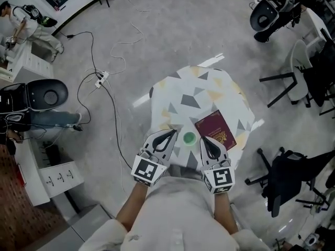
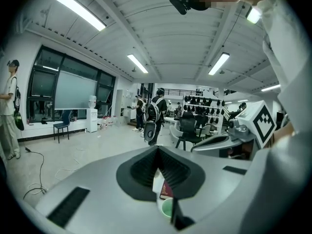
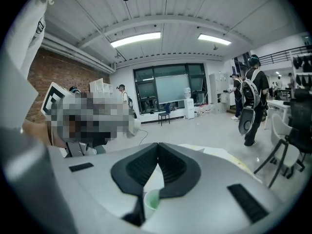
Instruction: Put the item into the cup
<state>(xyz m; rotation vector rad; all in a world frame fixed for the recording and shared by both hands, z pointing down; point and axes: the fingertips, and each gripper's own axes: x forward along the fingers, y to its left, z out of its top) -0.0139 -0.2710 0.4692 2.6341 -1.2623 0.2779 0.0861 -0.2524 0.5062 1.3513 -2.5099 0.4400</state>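
A small green cup [image 1: 189, 138] stands near the front edge of a little table [image 1: 183, 85] covered in a patterned cloth. Just right of the cup lies a maroon booklet [image 1: 215, 129], flat on the cloth. My left gripper [image 1: 174, 132] hovers close to the cup's left side, its jaws shut and holding nothing. My right gripper [image 1: 203, 138] hangs to the cup's right, over the booklet's near corner, also shut and holding nothing. The left gripper view looks past the left gripper [image 2: 157, 149] to the cup [image 2: 166, 208] and booklet [image 2: 166, 189]. Below the right gripper [image 3: 158, 157], the cup [image 3: 152, 199] shows too.
Black office chairs [image 1: 285, 184] stand right of the table and at the far right [image 1: 301, 72]. Cables and a power strip [image 1: 101, 79] trail over the floor to the left. A white cabinet [image 1: 55, 177] and a black seat [image 1: 44, 95] are at the left.
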